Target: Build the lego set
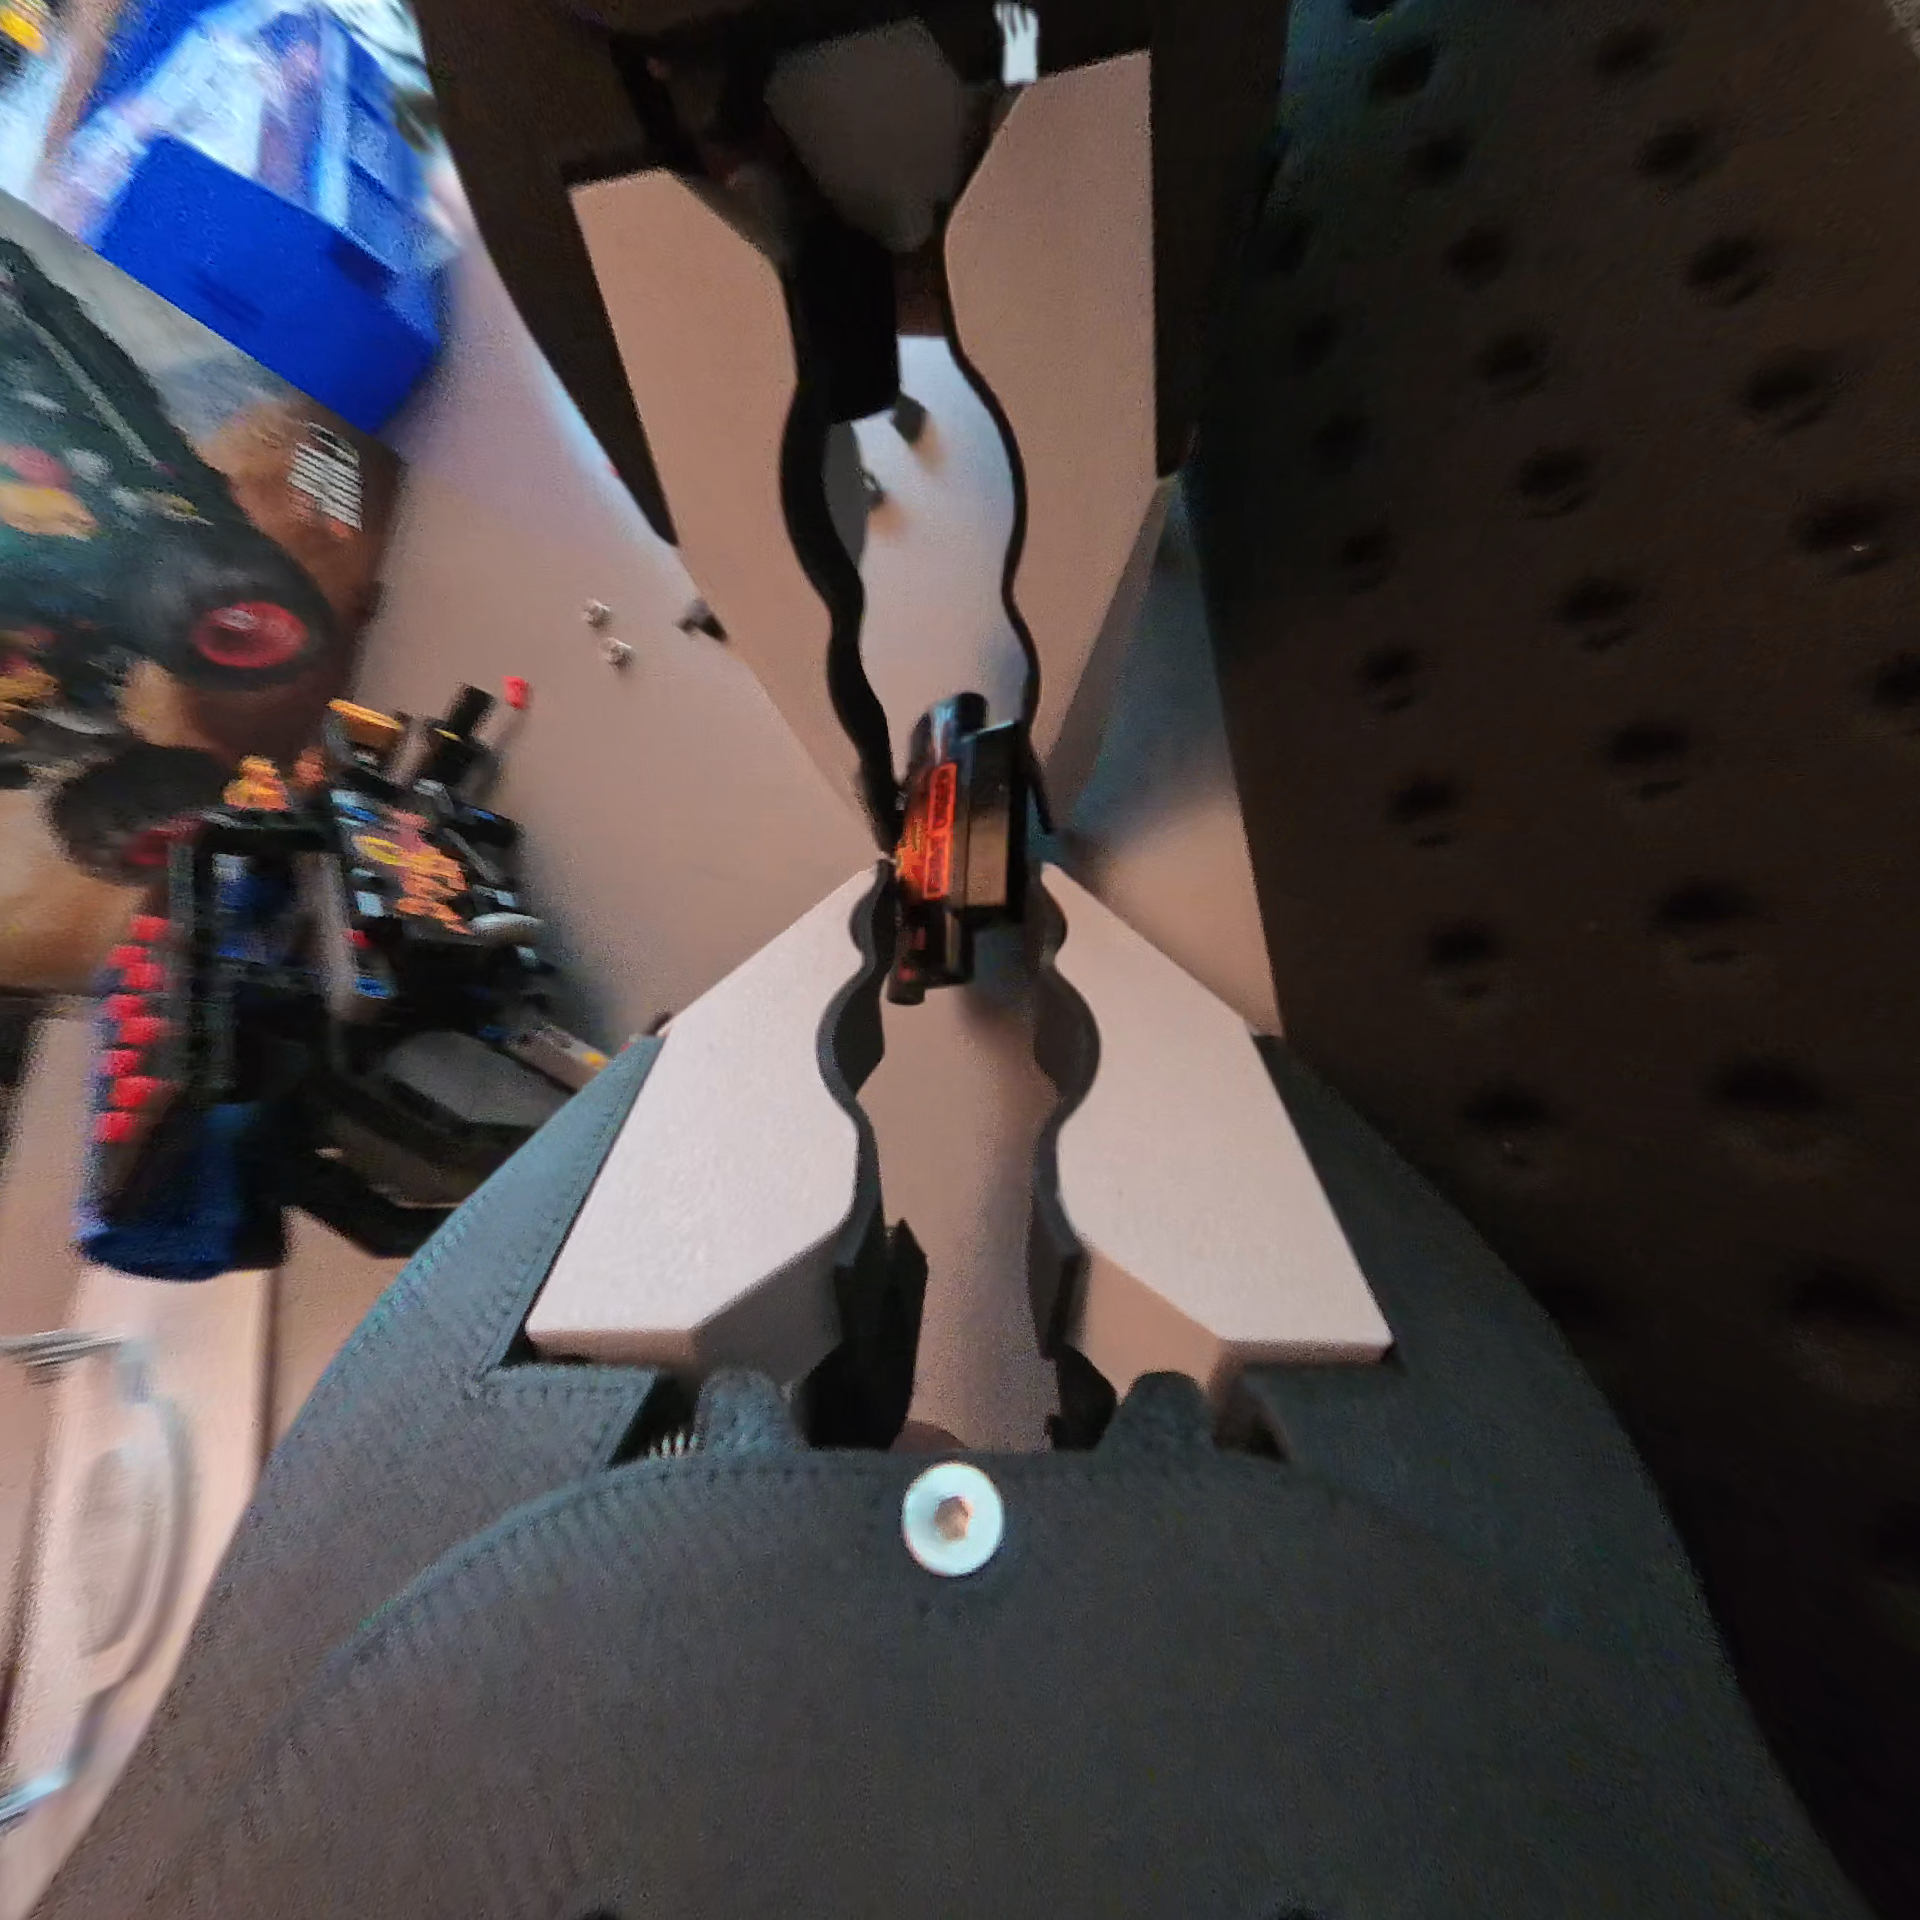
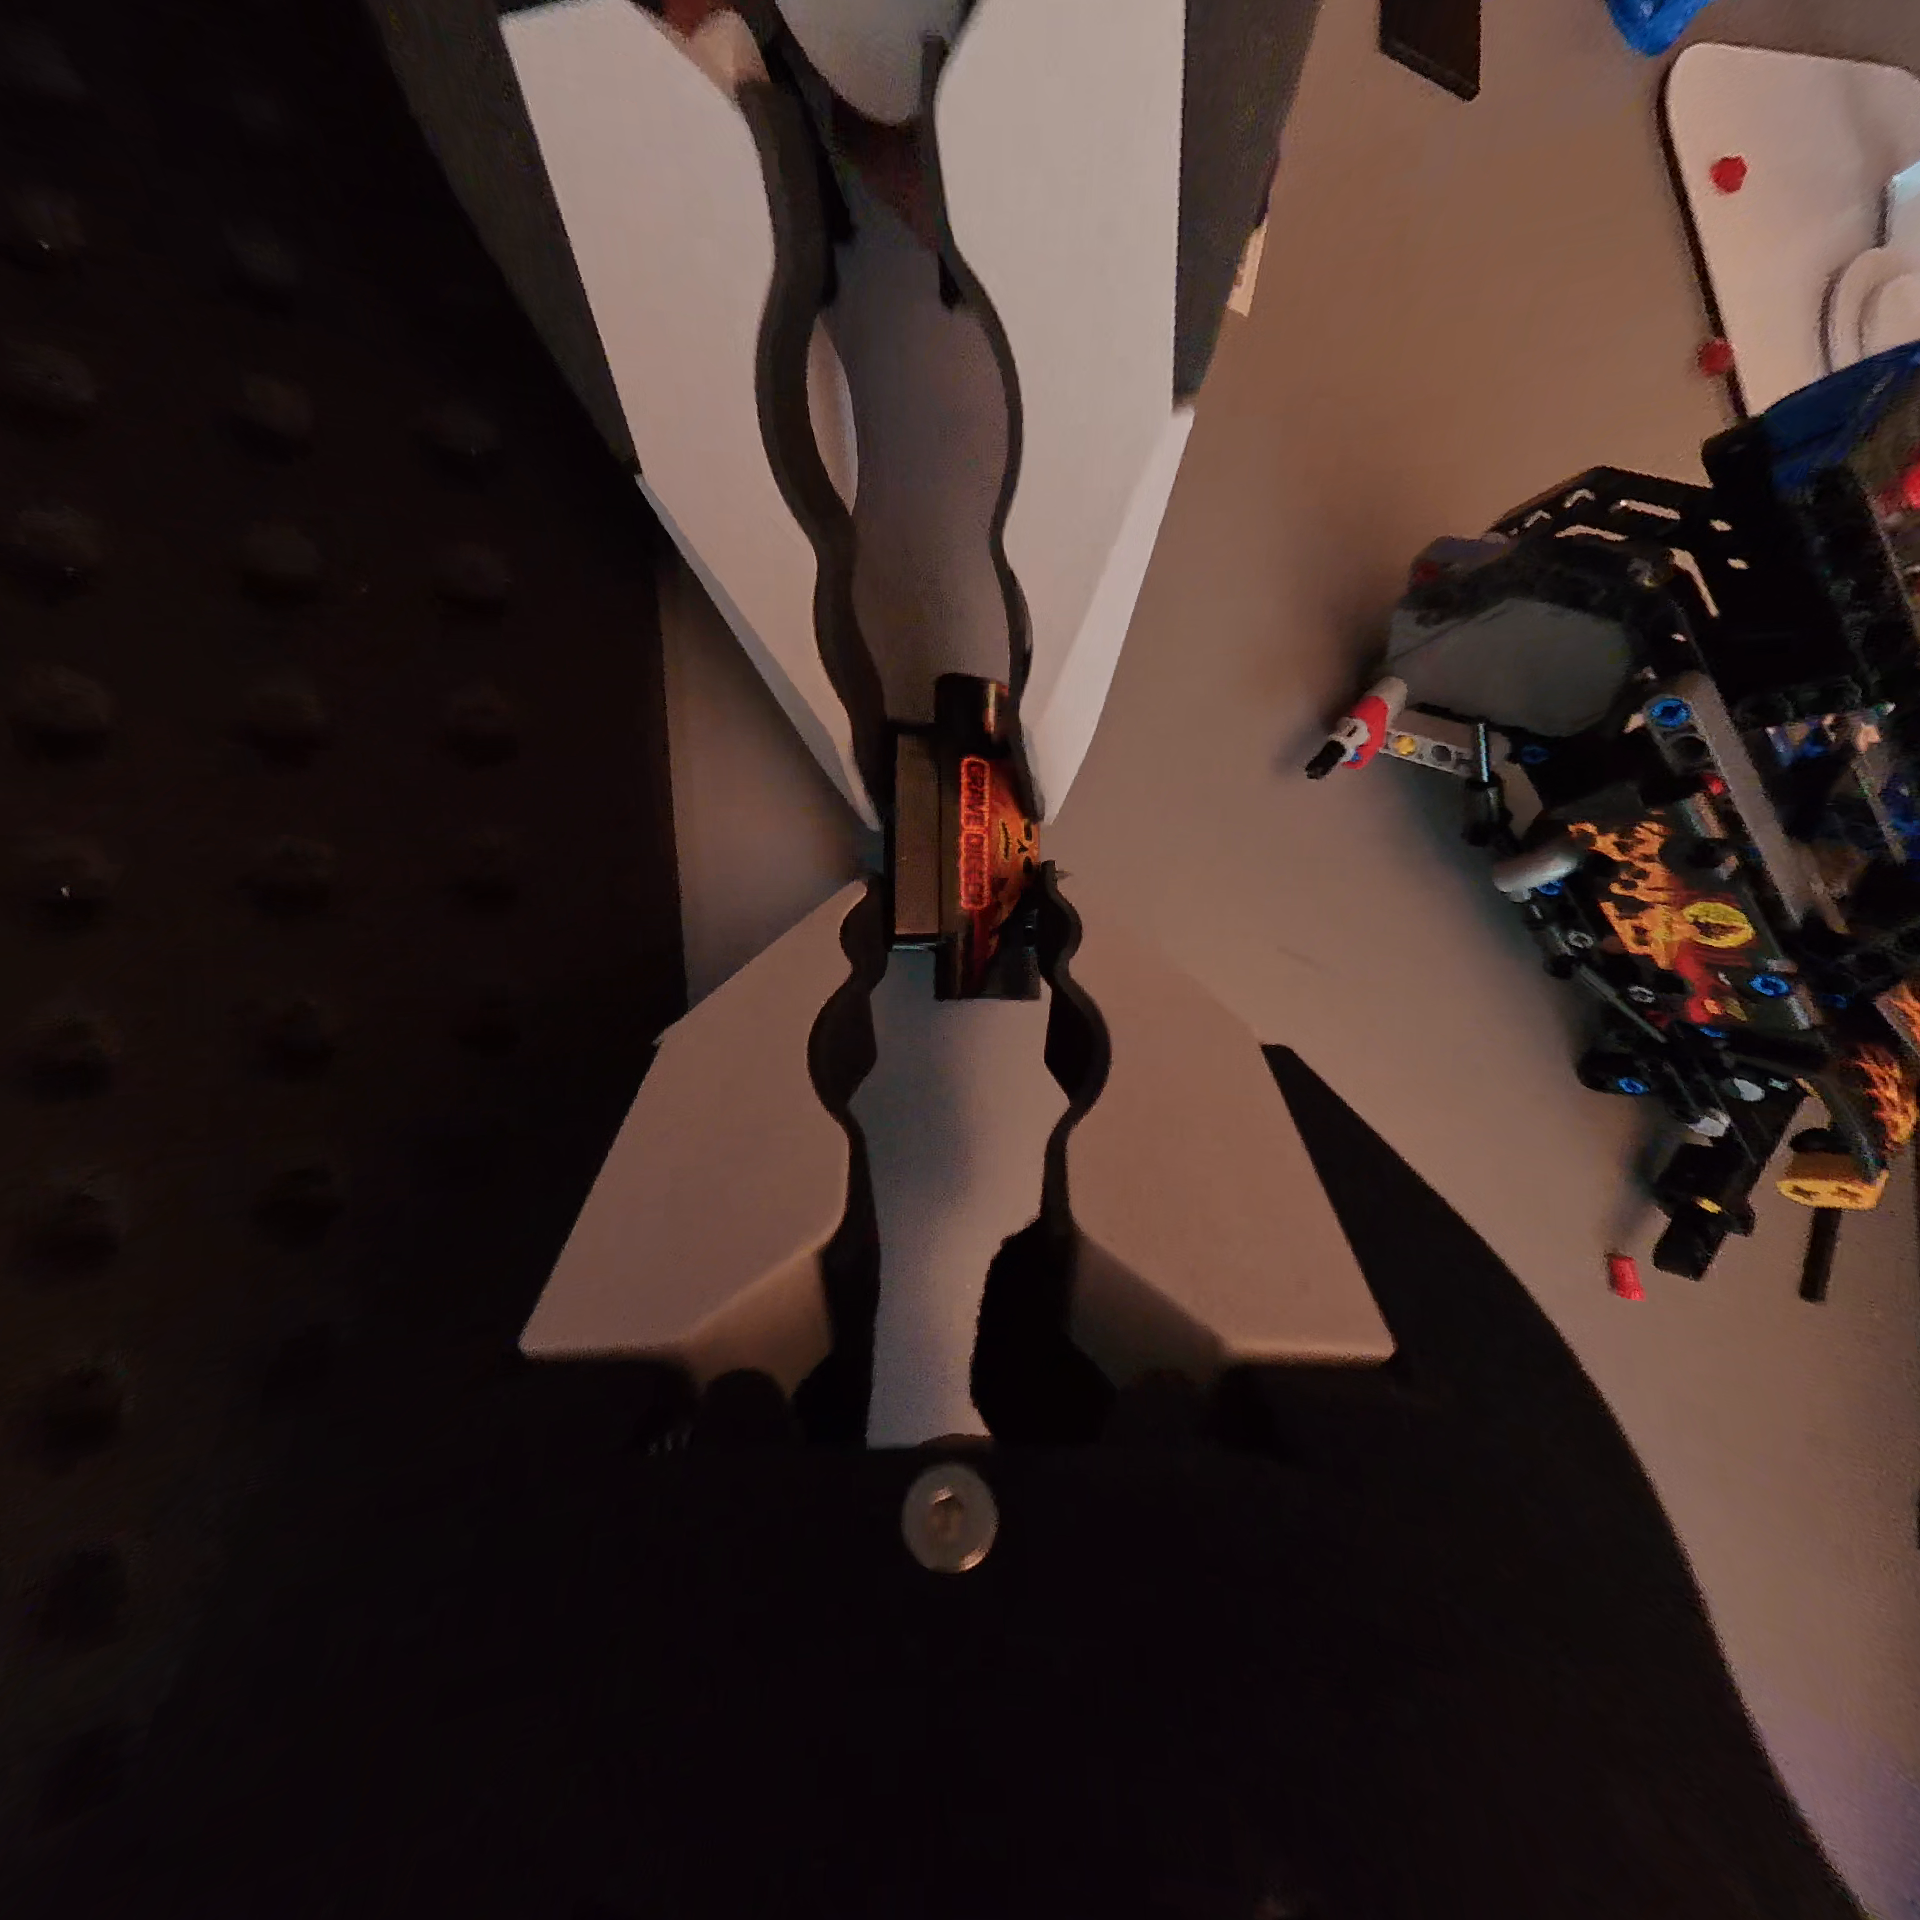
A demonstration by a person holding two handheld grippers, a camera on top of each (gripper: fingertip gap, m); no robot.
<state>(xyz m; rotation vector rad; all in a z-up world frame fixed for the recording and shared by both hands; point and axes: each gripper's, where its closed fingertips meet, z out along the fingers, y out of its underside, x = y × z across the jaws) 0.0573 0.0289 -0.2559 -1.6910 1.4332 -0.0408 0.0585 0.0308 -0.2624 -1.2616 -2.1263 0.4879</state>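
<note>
Jaws of both grippers, left [image 1: 961, 940] and right [image 2: 961, 935], are clamped on one black stickered piece [image 2: 971, 847]. Nearby, a partly built truck [image 2: 1704, 862] is seen on the table [image 2: 1299, 520].

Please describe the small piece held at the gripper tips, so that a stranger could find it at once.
Start at the large half-built black vehicle model on the pale table. Away from it, in mid-air, two hand-held grippers meet tip to tip around a small black piece. Only this piece is off the table, and it carries an orange and red sticker.

Glossy plastic lego piece [image 1: 951, 842]; matt, ribbed printed-plastic tool [image 1: 961, 862]; smooth matt table [image 2: 1299, 727].
</note>
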